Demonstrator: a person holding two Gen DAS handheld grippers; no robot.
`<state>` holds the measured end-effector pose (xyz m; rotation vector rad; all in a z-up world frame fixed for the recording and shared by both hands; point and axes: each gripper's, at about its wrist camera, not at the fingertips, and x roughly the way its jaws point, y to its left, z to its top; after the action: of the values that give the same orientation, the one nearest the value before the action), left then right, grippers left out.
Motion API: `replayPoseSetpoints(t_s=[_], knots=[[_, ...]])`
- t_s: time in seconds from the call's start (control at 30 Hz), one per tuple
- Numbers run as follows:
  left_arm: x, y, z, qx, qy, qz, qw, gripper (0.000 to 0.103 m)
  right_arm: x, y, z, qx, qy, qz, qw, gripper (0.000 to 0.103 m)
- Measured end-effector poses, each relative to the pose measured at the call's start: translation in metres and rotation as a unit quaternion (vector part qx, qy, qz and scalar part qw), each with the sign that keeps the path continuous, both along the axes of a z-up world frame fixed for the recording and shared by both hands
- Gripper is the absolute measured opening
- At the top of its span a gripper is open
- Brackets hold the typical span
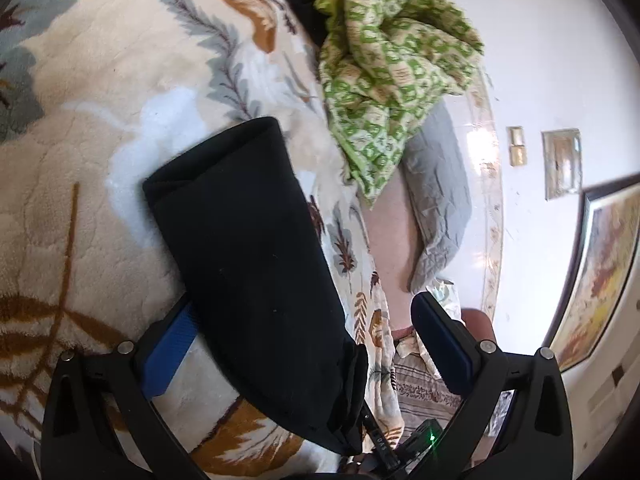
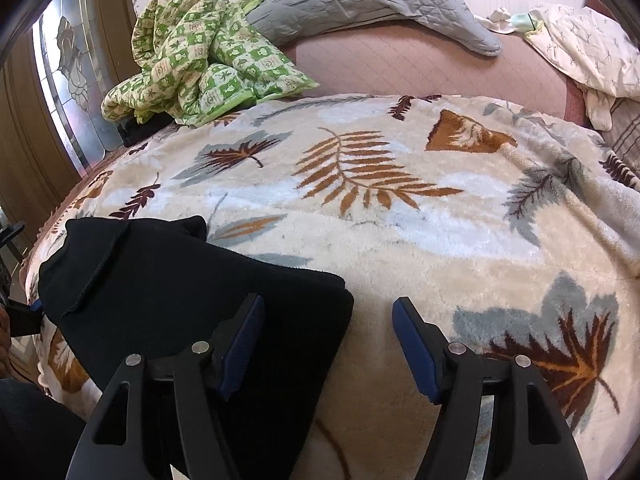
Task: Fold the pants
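Pants (image 1: 248, 256), black and folded into a thick oblong, lie on our leaf-patterned blanket (image 2: 400, 208) close to the bed's near edge. Our left gripper (image 1: 304, 344) stands spread as wide as it goes; the pants run between its fingers, covering much of the left blue pad, yet the right finger stands clear of the cloth, so nothing is clamped. Our right gripper (image 2: 328, 344) is partly open above one end of the pants (image 2: 192, 320): its left finger hangs over the black cloth, its right finger over bare blanket, and it grips nothing.

Only the left wrist view gives us a white wall with a framed picture (image 1: 596, 276) and two small plates, and the long side of the fold. Only the right wrist view gives us a door with patterned glass (image 2: 68, 64), a pale printed pillow (image 2: 588, 52) at the far corner of the bed, and a loose flap at the pants' far end.

Both views show a crumpled green checked cloth (image 2: 200, 56) and a grey quilted cover (image 2: 360, 4) towards the far edge, on a pink sheet (image 2: 420, 68).

Something dark sits under the green cloth (image 1: 400, 64); we cannot tell what it is. The pants' near end is cut off behind our left gripper, and small devices below it are too jumbled to name
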<state>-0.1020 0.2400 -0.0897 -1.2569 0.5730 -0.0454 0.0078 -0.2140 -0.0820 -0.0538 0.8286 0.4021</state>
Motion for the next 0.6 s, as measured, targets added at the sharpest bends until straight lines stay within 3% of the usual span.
replayPoseSetpoints(t_s=[0.2, 0.23, 0.3, 0.33, 0.37, 0.43, 0.5, 0.6], knots=[[0.001, -0.006, 0.0, 0.031, 0.008, 0.017, 0.9993, 0.097, -0.002, -0.001, 0.002, 0.006, -0.003, 0.003, 1.0, 0.068], [0.0, -0.007, 0.001, 0.039, 0.013, 0.02, 0.999, 0.089, -0.003, -0.002, 0.004, 0.009, -0.004, 0.006, 1.0, 0.068], [-0.002, -0.009, -0.001, 0.066, 0.045, 0.026, 0.9964, 0.052, -0.006, -0.004, 0.007, 0.01, -0.006, 0.002, 1.0, 0.068], [-0.003, -0.006, -0.006, 0.074, 0.069, 0.027, 0.9945, 0.018, -0.008, -0.005, 0.008, 0.013, 0.0, 0.002, 1.0, 0.068], [-0.004, -0.003, -0.012, 0.069, 0.082, 0.027, 0.9939, 0.012, -0.008, -0.009, 0.008, 0.029, 0.015, 0.005, 0.999, 0.067], [-0.006, -0.002, -0.014, 0.071, 0.079, 0.023, 0.9941, 0.011, -0.007, -0.019, 0.006, 0.082, 0.057, 0.007, 0.995, 0.066], [-0.004, -0.01, -0.003, 0.119, 0.081, 0.017, 0.9895, 0.011, -0.005, -0.032, 0.002, 0.134, 0.093, 0.0, 0.987, 0.064], [0.0, -0.017, 0.006, 0.16, 0.079, 0.011, 0.9838, 0.011, 0.001, -0.052, -0.013, 0.221, 0.146, -0.013, 0.964, 0.061]])
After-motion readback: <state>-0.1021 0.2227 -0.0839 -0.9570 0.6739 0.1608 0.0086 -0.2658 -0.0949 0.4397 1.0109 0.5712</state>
